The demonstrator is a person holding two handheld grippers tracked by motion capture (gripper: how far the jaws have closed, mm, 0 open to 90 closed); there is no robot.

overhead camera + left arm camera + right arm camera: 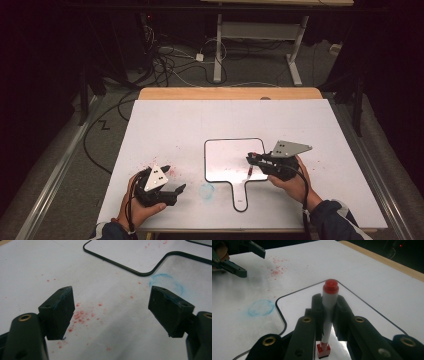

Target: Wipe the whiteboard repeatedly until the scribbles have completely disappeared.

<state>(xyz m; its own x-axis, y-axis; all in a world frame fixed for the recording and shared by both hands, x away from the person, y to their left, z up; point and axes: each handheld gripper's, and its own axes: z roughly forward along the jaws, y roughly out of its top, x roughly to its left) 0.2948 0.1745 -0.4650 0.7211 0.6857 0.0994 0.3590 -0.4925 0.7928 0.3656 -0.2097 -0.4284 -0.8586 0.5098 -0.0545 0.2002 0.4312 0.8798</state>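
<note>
Right gripper (251, 159) pinches a red marker (329, 312) over the whiteboard (225, 150), tip down. Left gripper (176, 179) at its 8 o'clock, jaws spread, empty, above red specks (80, 316).

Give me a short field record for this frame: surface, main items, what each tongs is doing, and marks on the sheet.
surface: white sheet over a wooden table
board: small handled whiteboard with a dark rim, flat on the sheet
right tongs: shut on a red-capped marker, over the board
left tongs: open, nothing between the jaws, above the sheet left of the board
marks: red specks; blue smudged ring beside the board's handle
</note>
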